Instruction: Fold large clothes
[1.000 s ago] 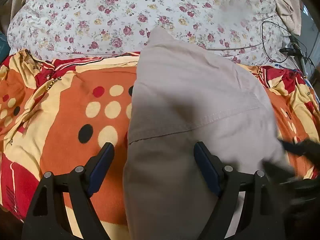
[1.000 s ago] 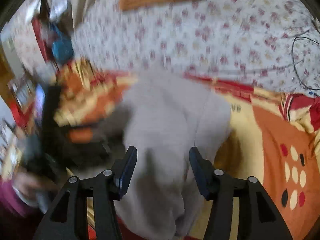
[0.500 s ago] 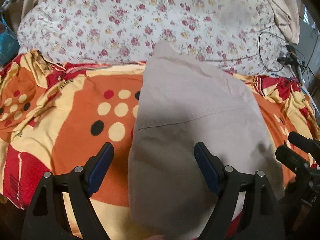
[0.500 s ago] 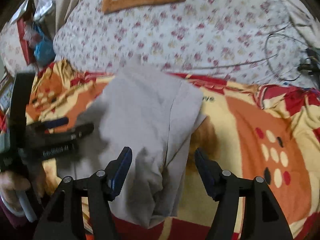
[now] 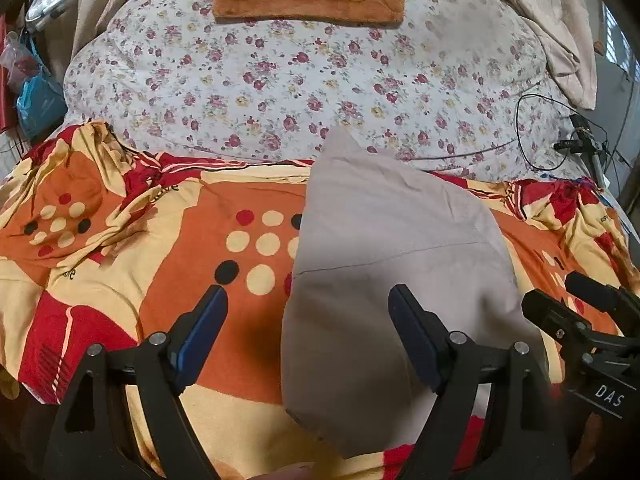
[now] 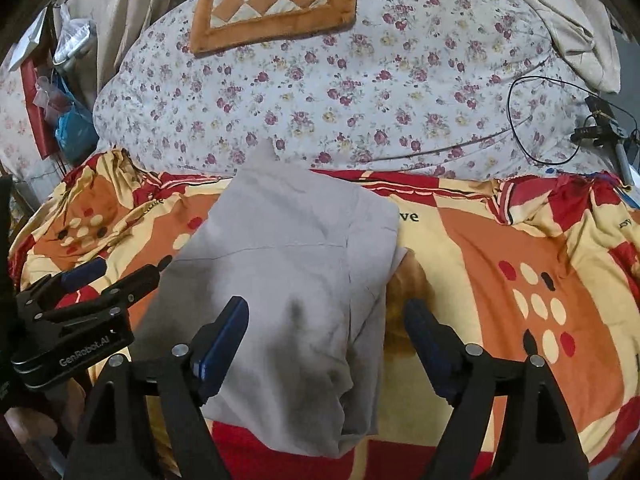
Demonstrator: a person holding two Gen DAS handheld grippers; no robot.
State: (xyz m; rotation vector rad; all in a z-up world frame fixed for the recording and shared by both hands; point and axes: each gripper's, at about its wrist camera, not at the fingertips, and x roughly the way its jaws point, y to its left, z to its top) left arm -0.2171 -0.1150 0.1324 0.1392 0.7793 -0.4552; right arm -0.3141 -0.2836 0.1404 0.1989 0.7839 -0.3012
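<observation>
On the orange, red and cream patterned bedspread [image 5: 120,280], near its front edge, the grey garment [image 5: 392,264] lay folded into a long narrow stack, its far tip reaching onto the floral quilt [image 5: 304,80] behind. The likeliest trouble, as I judged it, lay along the right side of the stack, where several loose layered edges showed in the right wrist view: a grip taken there could catch only the top layer, so the fold would peel open instead of travelling whole. The near end also appeared to hang close to the bed's edge, and a pull toward the person could drag the stack off. A black cable [image 6: 536,120] lay on the quilt well beyond the cloth, a snag only for a long reach. The left gripper [image 5: 306,318] was spread wide, straddling the garment's left edge, holding nothing. The right gripper [image 6: 326,334] was equally wide, poised over the right edge, with nothing between its fingers.
</observation>
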